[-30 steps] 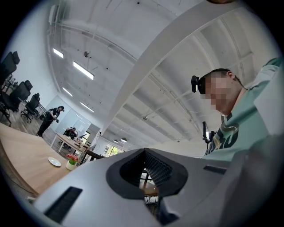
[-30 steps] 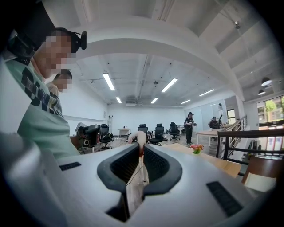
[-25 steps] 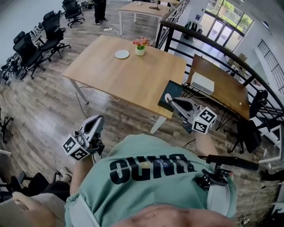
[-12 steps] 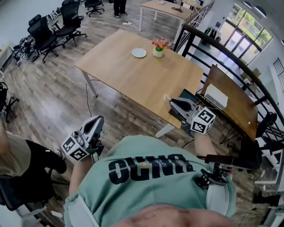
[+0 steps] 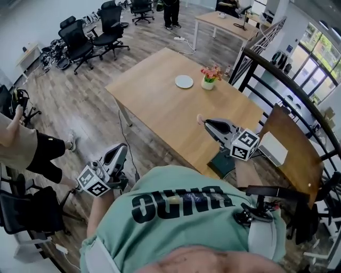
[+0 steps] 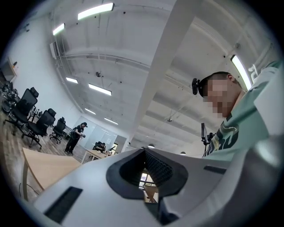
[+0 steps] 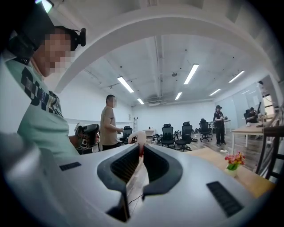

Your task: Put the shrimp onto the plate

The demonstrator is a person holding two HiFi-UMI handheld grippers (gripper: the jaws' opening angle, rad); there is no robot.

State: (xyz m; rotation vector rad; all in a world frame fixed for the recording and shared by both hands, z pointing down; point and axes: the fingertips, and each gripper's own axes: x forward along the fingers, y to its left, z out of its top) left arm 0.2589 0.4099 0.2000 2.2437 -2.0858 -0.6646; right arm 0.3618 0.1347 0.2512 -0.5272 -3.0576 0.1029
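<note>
Well short of the white plate (image 5: 184, 81): a pale pink shrimp (image 5: 200, 118), pinched at the very tips of the right gripper (image 5: 205, 123), jaws drawn almost together on it with only a thin slit between the ribbed pads. Held out roughly level, over bare tabletop at the near part of the wooden table (image 5: 160, 101). Far across that table, the plate itself, just beside a small vase of pink and red flowers (image 5: 209, 79).

Down on the other side, next to the green T-shirt (image 5: 181, 213), the left gripper (image 5: 118, 152): off the table, over the plank floor (image 5: 80, 106), tilted a little upward, jaws pressed together with nothing between them.

Beyond the table, a cluster of black office chairs (image 5: 85, 40), a second desk (image 5: 224, 18) with someone standing (image 5: 171, 10) near it, and a black railing (image 5: 266, 69) along the right. At the left edge, a bystander's leg (image 5: 32, 152) and shoe.
</note>
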